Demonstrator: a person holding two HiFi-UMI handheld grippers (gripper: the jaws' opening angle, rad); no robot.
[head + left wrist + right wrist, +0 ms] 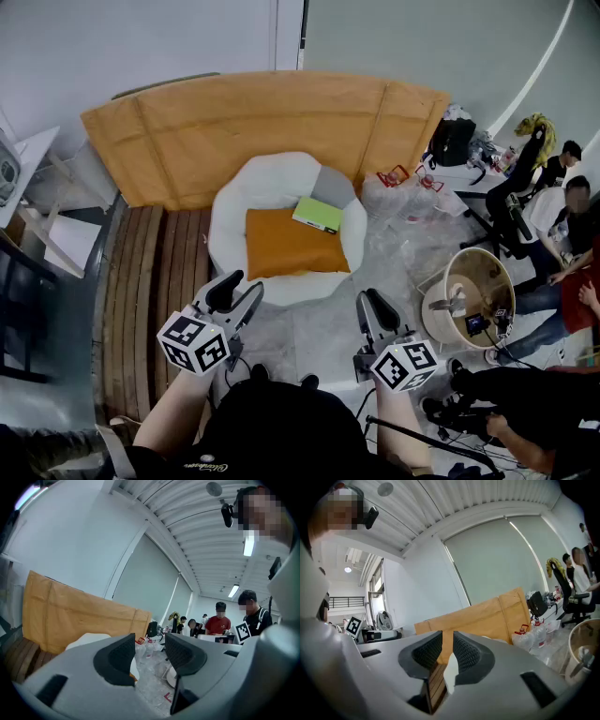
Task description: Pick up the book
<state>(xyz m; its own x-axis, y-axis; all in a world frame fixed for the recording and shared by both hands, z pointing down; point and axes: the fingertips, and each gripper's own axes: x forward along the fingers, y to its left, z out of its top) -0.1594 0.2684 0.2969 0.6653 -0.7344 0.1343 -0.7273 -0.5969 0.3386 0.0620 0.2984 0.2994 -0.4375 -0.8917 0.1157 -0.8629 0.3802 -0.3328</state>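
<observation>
Lying flat | book [318, 215] lime-green, thin | on white chair [270, 183]

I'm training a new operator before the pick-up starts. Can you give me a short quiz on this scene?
1. True or false: a gripper already holds the green book.
2. The book lies: A) on a shelf; B) in the white chair, by the orange cushion; C) in a drawer.
3. Which gripper's jaws stand apart?
Key: 1 false, both are empty. 2 B. 3 The left gripper; the right gripper is shut.
</observation>
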